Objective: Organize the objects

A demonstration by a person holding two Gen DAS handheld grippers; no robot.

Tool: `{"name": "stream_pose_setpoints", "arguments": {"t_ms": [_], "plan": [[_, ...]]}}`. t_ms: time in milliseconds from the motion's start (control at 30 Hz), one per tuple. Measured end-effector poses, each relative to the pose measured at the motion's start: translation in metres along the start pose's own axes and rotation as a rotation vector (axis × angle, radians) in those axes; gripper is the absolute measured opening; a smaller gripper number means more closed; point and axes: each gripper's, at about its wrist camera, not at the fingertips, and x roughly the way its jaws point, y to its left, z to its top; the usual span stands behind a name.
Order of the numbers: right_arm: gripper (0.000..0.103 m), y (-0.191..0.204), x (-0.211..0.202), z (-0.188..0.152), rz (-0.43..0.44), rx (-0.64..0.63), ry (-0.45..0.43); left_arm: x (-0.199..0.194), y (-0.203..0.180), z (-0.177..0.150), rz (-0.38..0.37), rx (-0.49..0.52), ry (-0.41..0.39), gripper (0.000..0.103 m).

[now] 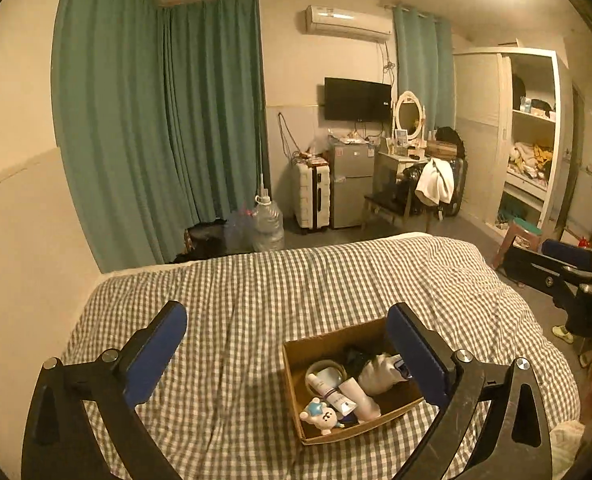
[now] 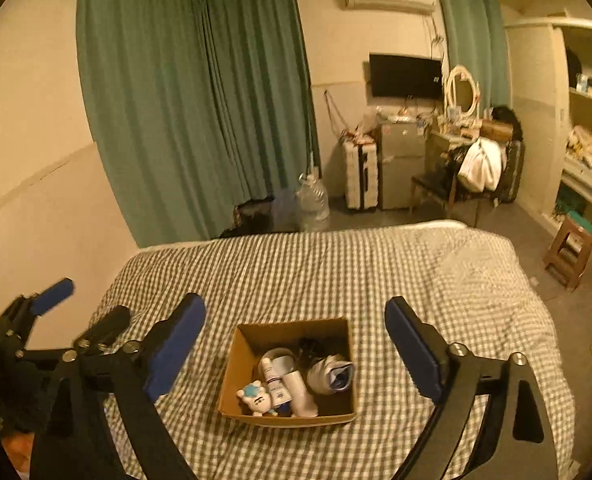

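A cardboard box [image 2: 256, 368] of small items (tubes, a toy figure) sits on a checked bed [image 2: 335, 272]. The left gripper [image 1: 286, 344] and right gripper [image 2: 296, 340] hover above, jaws apart, empty.

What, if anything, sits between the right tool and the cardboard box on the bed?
Nothing visible. The right tool is open above the checkered bed, and the cardboard box lies straight ahead between its fingers with only bare bedcover around it.

**Count of things on the bed**

One cardboard box [image 2: 232, 364] sits on one checked bed [image 2: 335, 272]. Inside it: two white tubes [image 2: 301, 394], one small white bottle [image 2: 272, 380], one toy figure with a blue star [image 2: 254, 396], one round white container [image 2: 282, 358], one white bundle [image 2: 327, 372] and one dark item, too blurred to identify.
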Motion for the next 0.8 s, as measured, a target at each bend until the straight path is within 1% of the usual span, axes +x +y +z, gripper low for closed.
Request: {"name": "stream_pose_setpoints", "arguments": {"t_ms": [33,133,167,200,267,333,400,500,667,800], "plan": [[0.094,-0.001,-0.003,0.001,-0.007,-0.018,-0.01,-0.002,0.003,0.0,-0.006,-0.007,-0.003,0.103],[0.1,0.003,-0.016,-0.01,-0.044,-0.073,-0.102,-0.009,0.005,-0.008,0.006,-0.005,-0.037,0.103],[0.101,0.003,-0.019,-0.017,-0.057,-0.082,-0.147,-0.01,0.005,-0.013,0.015,0.003,-0.055,0.103],[0.101,0.003,-0.02,-0.023,-0.066,-0.085,-0.172,-0.011,0.005,-0.018,0.023,0.006,-0.066,0.103],[0.101,0.0,-0.017,-0.034,-0.071,-0.084,-0.195,-0.011,0.001,-0.032,0.026,0.016,-0.078,0.103],[0.101,-0.005,-0.012,-0.044,-0.053,-0.068,-0.198,-0.007,-0.005,-0.045,0.024,0.022,-0.071,0.103],[0.101,-0.009,-0.004,-0.057,-0.031,-0.051,-0.179,0.0,-0.01,-0.061,0.037,0.013,-0.059,0.103],[0.101,-0.014,0.013,-0.075,-0.022,-0.046,-0.13,0.007,-0.013,-0.081,0.071,-0.044,-0.071,0.103],[0.101,-0.017,0.034,-0.112,-0.04,-0.06,-0.109,0.016,-0.005,-0.106,0.121,-0.146,-0.075,0.103],[0.101,-0.015,0.051,-0.149,-0.033,-0.069,-0.089,0.027,-0.004,-0.134,0.156,-0.151,-0.081,0.103]]}}
